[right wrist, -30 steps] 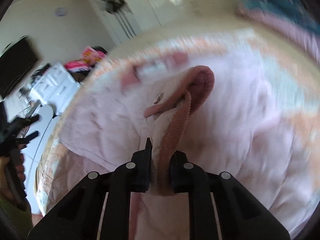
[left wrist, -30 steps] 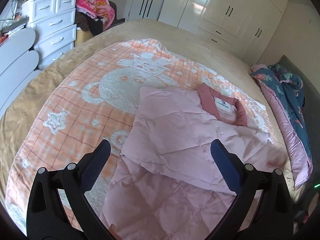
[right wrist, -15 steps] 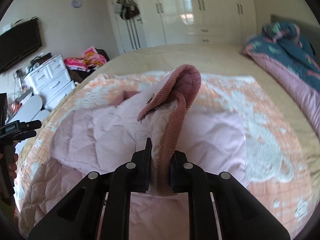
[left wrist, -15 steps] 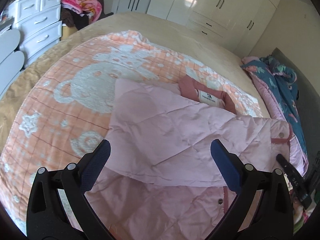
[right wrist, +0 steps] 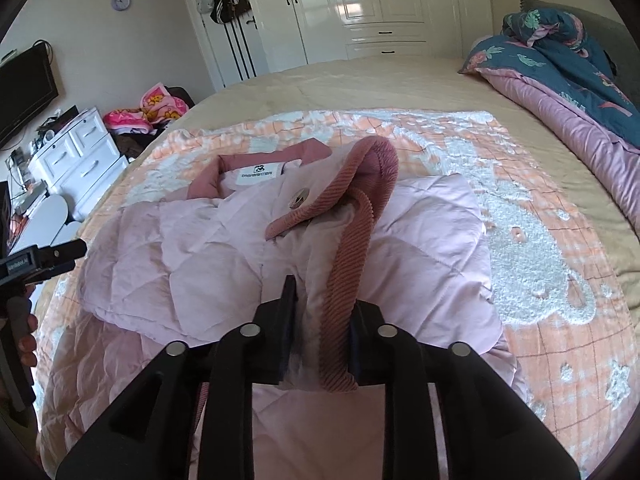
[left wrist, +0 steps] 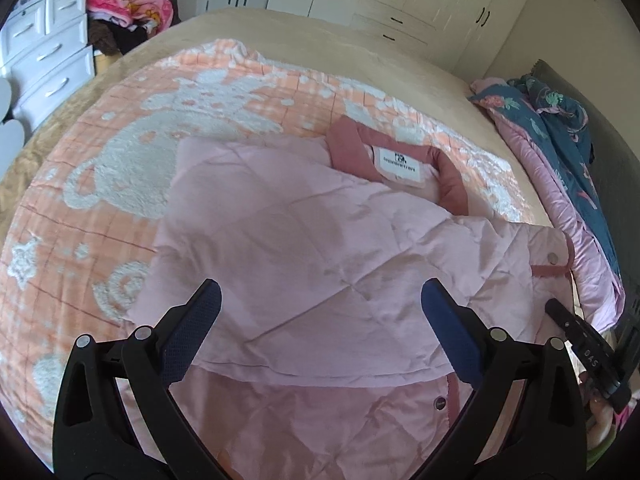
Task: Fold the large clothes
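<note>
A pale pink quilted jacket (left wrist: pixel 304 256) with a dark pink collar (left wrist: pixel 352 148) and white label lies on an orange bear-pattern blanket (left wrist: pixel 120 168); one sleeve is folded across its body. My left gripper (left wrist: pixel 320 320) hovers open and empty above the folded part. My right gripper (right wrist: pixel 320 320) is shut on the sleeve's ribbed dark pink cuff (right wrist: pixel 352 216), held over the jacket (right wrist: pixel 180 256). The right gripper also shows in the left wrist view (left wrist: pixel 580 348), and the left one in the right wrist view (right wrist: pixel 40 264).
A blue and pink quilt (left wrist: pixel 560 140) lies along the bed's right side. White wardrobes (right wrist: pixel 380 4) stand beyond the bed. A white drawer chest (left wrist: pixel 44 60) and a pile of clothes (left wrist: pixel 132 12) stand at the left. The beige bedspread (right wrist: pixel 360 80) surrounds the blanket.
My right gripper has carried the sleeve cuff across the jacket body and slowed. My left gripper has shifted towards the jacket's right side, still open.
</note>
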The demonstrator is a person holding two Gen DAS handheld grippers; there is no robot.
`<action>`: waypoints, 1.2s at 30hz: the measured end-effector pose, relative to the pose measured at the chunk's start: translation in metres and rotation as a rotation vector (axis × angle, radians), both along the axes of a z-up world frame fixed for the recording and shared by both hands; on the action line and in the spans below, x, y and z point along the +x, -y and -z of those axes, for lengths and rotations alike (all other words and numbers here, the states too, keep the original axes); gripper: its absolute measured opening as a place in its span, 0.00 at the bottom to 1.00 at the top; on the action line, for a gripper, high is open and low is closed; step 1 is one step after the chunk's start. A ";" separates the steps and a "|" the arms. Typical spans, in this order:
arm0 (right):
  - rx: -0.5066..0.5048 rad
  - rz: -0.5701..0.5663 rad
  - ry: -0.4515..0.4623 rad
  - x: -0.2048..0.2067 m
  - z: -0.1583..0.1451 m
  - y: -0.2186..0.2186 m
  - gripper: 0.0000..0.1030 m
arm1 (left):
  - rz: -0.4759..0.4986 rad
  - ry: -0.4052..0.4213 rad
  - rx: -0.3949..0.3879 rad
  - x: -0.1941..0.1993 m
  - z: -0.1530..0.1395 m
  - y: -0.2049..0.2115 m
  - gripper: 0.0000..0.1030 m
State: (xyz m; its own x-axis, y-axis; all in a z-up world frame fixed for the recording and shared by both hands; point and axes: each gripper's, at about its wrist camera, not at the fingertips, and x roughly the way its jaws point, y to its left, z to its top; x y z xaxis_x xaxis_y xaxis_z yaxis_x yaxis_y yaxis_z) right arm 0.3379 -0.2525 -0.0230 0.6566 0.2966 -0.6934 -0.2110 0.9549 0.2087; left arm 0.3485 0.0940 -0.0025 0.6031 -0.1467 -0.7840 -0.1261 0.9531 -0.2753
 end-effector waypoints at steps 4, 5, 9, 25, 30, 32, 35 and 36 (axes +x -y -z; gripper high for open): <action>-0.001 0.030 0.001 -0.001 -0.002 0.005 0.44 | 0.001 -0.019 -0.013 0.002 0.006 0.003 0.91; -0.009 0.040 0.013 -0.003 -0.004 0.006 0.48 | 0.003 -0.020 -0.014 0.002 0.007 0.003 0.91; -0.020 0.061 0.055 -0.010 -0.015 0.009 0.58 | 0.010 -0.033 -0.004 0.003 0.012 0.003 0.91; -0.121 -0.206 0.055 -0.009 -0.015 -0.089 0.61 | 0.010 -0.129 0.029 0.019 0.069 -0.013 0.92; -0.178 -0.255 0.016 0.006 0.002 -0.116 0.63 | 0.011 -0.125 0.025 0.020 0.071 -0.013 0.92; -0.216 -0.246 -0.054 0.018 0.021 -0.120 0.63 | 0.012 -0.124 0.021 0.020 0.072 -0.014 0.92; -0.191 -0.221 -0.148 0.033 0.048 -0.116 0.66 | 0.018 -0.121 0.028 0.019 0.072 -0.013 0.92; -0.178 -0.212 -0.158 0.036 0.053 -0.115 0.67 | 0.021 -0.120 0.035 0.019 0.072 -0.012 0.92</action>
State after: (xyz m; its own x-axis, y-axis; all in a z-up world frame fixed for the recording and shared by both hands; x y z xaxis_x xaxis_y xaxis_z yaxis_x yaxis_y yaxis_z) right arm 0.3742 -0.1378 -0.0761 0.4734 0.2805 -0.8350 -0.3874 0.9176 0.0887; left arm 0.3680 0.1060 -0.0742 0.5017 -0.1292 -0.8553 -0.1361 0.9647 -0.2255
